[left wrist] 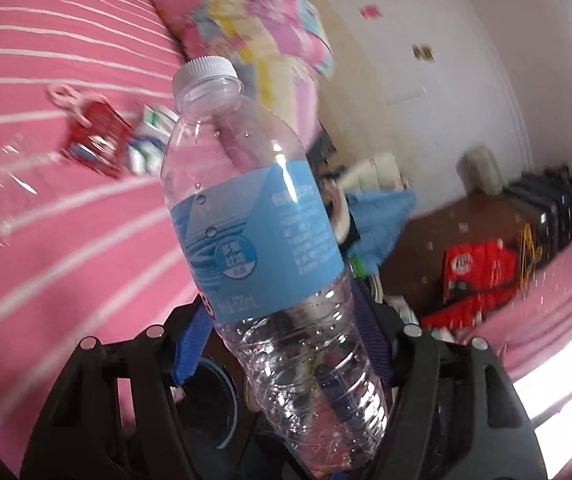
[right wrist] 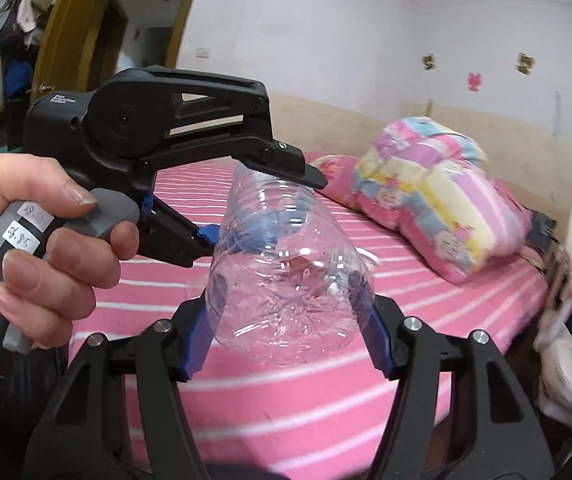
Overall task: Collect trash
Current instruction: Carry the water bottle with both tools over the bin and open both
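Clear plastic water bottle [left wrist: 262, 248] with white screw cap and pale blue label, clamped low on its ribbed body between the blue pads of the left gripper [left wrist: 282, 344], tilted, cap end up, raised above the pink bed sheet with thin white stripes [left wrist: 66, 208]. Same bottle [right wrist: 286, 280] also pinched at its base end by the right gripper [right wrist: 286, 320], with the left gripper [right wrist: 262, 204] and the hand [right wrist: 46, 236] on its grey handle just behind. Red wrapper [left wrist: 98, 140], green-and-white packet [left wrist: 150, 140] and crinkled clear film [left wrist: 6, 196] lying on the sheet; pastel patchwork quilt [right wrist: 438, 196] folded at the far end.
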`<action>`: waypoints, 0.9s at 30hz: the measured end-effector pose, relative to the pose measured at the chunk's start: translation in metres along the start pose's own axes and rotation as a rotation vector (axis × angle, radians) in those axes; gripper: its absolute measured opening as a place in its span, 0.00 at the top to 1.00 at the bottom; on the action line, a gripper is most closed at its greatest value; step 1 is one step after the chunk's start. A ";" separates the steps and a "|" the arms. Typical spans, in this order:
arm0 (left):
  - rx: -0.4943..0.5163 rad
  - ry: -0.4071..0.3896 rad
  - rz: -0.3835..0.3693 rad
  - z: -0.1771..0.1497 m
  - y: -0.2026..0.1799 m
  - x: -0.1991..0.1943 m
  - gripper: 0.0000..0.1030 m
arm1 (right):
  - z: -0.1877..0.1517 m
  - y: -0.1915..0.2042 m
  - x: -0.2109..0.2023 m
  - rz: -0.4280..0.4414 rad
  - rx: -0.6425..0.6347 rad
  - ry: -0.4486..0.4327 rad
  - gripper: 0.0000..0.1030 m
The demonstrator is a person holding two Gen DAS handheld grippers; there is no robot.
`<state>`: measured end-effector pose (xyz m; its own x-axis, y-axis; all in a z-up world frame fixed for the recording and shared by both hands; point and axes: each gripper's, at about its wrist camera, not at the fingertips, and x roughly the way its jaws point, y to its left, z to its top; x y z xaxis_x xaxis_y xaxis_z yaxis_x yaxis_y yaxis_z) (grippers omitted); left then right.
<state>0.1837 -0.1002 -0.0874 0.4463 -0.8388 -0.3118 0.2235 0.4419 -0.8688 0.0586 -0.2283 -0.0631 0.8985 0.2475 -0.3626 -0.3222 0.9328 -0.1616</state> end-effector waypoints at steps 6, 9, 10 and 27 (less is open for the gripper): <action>0.041 0.161 0.010 -0.054 -0.031 0.061 0.38 | -0.041 -0.038 -0.055 -0.077 0.073 0.050 0.38; 0.044 0.266 0.031 -0.087 -0.029 0.100 0.38 | -0.078 -0.060 -0.078 -0.116 0.142 0.112 0.38; 0.040 0.314 0.040 -0.099 -0.026 0.117 0.38 | -0.085 -0.064 -0.083 -0.124 0.159 0.126 0.38; 0.029 0.759 0.216 -0.213 0.034 0.295 0.32 | -0.229 -0.141 -0.106 -0.212 0.531 0.409 0.38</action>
<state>0.1386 -0.4003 -0.2912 -0.2283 -0.7165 -0.6591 0.2260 0.6195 -0.7517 -0.0592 -0.4461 -0.2122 0.7079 0.0246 -0.7059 0.1304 0.9777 0.1648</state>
